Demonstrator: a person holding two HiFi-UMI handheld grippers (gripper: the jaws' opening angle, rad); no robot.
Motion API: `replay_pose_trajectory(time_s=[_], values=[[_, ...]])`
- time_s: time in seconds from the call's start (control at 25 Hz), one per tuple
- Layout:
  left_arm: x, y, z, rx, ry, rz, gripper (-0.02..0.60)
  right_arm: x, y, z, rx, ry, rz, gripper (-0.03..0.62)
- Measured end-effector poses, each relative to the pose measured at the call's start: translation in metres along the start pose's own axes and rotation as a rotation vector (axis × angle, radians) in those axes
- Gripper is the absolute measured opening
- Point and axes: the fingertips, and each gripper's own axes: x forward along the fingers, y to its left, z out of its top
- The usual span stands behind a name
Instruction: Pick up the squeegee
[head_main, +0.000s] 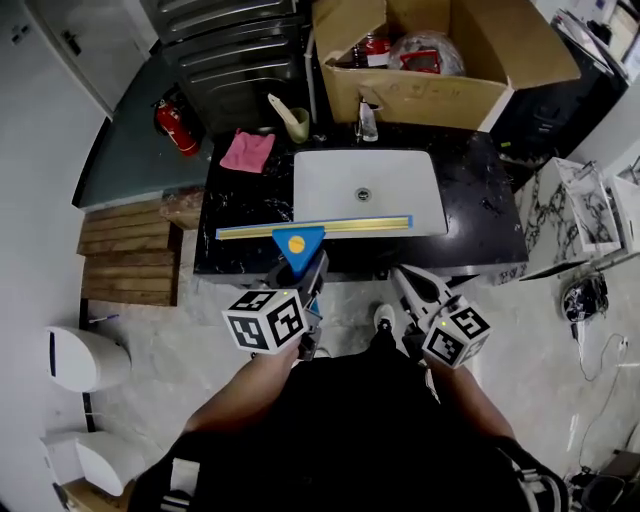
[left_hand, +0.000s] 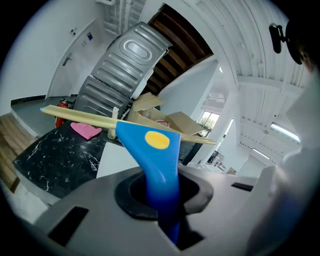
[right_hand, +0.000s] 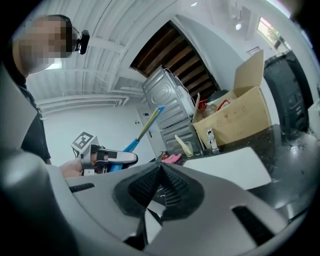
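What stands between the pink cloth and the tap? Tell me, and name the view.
A pale green cup with a cream tool standing in it sits between the pink cloth and the tap. The head view shows this most clearly.

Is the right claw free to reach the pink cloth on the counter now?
Probably, but not straight: the right claw is empty, yet the squeegee in the left claw spans its way to the cloth.

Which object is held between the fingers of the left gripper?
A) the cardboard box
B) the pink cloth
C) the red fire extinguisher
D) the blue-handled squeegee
D: in the left gripper view, the squeegee has its blue handle clamped in the left gripper, with its blade lifted above the counter.
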Motion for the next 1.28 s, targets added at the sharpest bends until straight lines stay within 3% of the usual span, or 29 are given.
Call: replay_pose_trajectory(time_s=[0.2,0.32,0.6,0.88,1.28], values=[[-0.018,-0.008,-0.008,0.010,0.026,-0.051,0.061,-0.019,0.035,0.003,-0.019,-0.074,-0.023,0.008],[-0.022,-0.016,-0.009,0.019,0.029,-0.068,0.060,-0.025,0.041,-0.003,-0.056,-0.051,-0.038,0.008],[-0.021,-0.030,-0.011,0.006,-0.011,-0.031,0.061,-0.031,0.020,0.002,-0.029,-0.015,-0.010,0.008],[-0.004,-0.052,-0.017,0.002,-0.054,0.002,0.061,-0.050,0.002,0.020,-0.098,0.006,0.038,0.008],[0.017,-0.075,-0.045,-0.008,-0.002,0.002,0.061,-0.076,-0.019,0.003,-0.016,0.025,0.057,0.008]])
